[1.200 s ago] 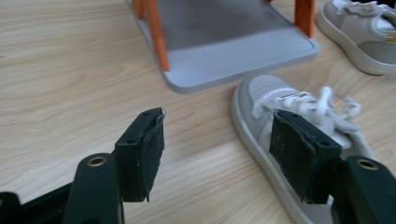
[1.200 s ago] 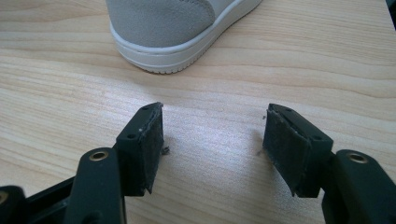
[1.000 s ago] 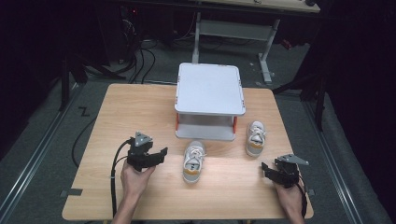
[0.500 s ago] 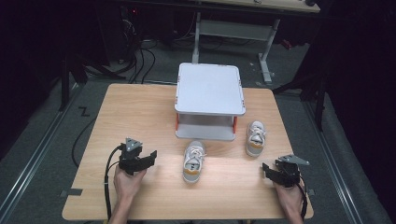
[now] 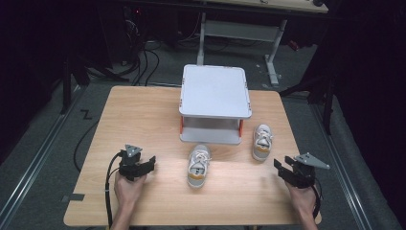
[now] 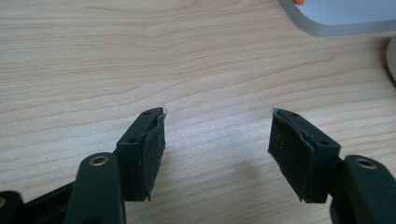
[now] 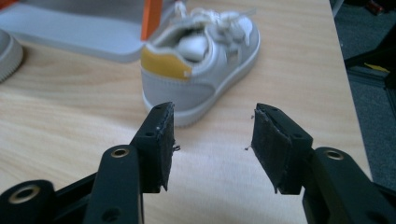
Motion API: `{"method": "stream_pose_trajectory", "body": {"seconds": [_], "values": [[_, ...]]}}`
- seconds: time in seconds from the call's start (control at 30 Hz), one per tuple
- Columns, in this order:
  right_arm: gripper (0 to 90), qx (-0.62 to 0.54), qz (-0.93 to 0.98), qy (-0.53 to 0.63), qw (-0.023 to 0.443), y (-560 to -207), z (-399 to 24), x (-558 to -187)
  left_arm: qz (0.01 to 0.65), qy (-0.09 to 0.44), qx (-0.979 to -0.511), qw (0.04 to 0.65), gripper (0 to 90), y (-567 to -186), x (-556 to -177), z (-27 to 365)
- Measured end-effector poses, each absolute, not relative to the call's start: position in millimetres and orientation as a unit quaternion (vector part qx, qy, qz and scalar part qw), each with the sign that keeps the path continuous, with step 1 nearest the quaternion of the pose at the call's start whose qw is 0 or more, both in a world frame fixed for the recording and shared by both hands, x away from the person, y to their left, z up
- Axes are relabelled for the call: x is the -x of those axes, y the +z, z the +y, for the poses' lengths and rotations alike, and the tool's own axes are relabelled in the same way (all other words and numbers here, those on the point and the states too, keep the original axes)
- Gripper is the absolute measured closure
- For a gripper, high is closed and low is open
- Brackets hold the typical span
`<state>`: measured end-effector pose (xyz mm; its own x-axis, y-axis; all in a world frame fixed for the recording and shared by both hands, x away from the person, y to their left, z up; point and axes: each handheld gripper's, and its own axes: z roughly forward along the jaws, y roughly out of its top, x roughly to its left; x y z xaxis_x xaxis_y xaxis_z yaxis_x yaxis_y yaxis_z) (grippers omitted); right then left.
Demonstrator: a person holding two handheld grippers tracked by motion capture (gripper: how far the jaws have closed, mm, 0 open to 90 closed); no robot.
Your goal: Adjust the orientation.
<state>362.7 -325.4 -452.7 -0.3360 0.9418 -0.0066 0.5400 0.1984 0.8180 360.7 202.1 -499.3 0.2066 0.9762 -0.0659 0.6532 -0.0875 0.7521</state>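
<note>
While both jaws of the left hand-held gripper [image 5: 149, 163] stand apart with nothing between them over bare wood near the left of the surface [image 5: 143, 115], the right hand-held gripper [image 5: 281, 166] at the near right is likewise spread and empty. A grey two-tier stand [image 5: 215, 91] sits at the far middle. One small grey sneaker [image 5: 198, 165] lies just in front of it, and a second sneaker [image 5: 262, 142] with a yellow heel patch lies beside its right side, ahead of the right hand-held gripper.
</note>
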Motion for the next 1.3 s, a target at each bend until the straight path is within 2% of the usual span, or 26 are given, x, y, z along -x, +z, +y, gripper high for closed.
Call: {"method": "stream_pose_trajectory", "body": {"seconds": [0.27, 0.67, 0.93, 1.17, 1.3], "values": [[55.9, -0.498, 0.748, 0.338, 0.28, -434.3, -310.1, -396.3, 0.573, 0.251, -0.709, 0.327, 36.0, -505.7, -360.8, 199.7], [61.6, -0.516, 0.756, 0.3, 0.268, -439.2, -293.5, -445.6, 0.571, 0.252, -0.711, 0.324, 34.6, -506.0, -361.0, 198.3], [67.8, -0.525, 0.763, 0.283, 0.25, -446.4, -290.4, -460.5, 0.572, 0.249, -0.709, 0.328, 34.5, -505.9, -361.1, 199.6], [77.6, -0.51, 0.771, 0.259, 0.28, -443.5, -285.0, -458.0, 0.576, 0.244, -0.704, 0.336, 34.6, -505.9, -361.2, 201.6], [79.6, -0.502, 0.776, 0.248, 0.29, -442.3, -283.5, -456.9, 0.577, 0.241, -0.703, 0.339, 34.4, -505.9, -361.3, 202.4]]}}
